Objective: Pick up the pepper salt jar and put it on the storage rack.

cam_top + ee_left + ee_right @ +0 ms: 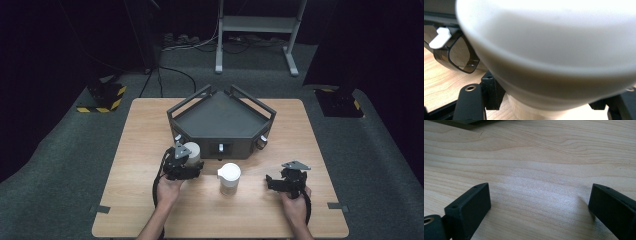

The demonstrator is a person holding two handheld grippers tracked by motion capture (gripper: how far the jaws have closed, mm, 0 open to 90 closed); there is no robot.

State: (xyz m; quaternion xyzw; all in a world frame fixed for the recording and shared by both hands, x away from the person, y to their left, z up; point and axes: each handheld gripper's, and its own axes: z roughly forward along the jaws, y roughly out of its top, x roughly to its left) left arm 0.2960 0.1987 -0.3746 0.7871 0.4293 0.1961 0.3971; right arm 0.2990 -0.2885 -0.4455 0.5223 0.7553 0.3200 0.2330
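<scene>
At left, the left gripper (186, 161) clamps a white cup (192, 151) just in front of the dark tray (220, 122); the cup looks rigid, light and smooth, best held around its body. A second white lidded cup (229, 178) stands mid-table, and the right gripper (287, 181) hovers with jaws apart, holding nothing

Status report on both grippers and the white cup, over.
Left hand-held gripper shut on white cup. Right hand-held gripper open, empty. Second white cup and dark tray close by.
</scene>
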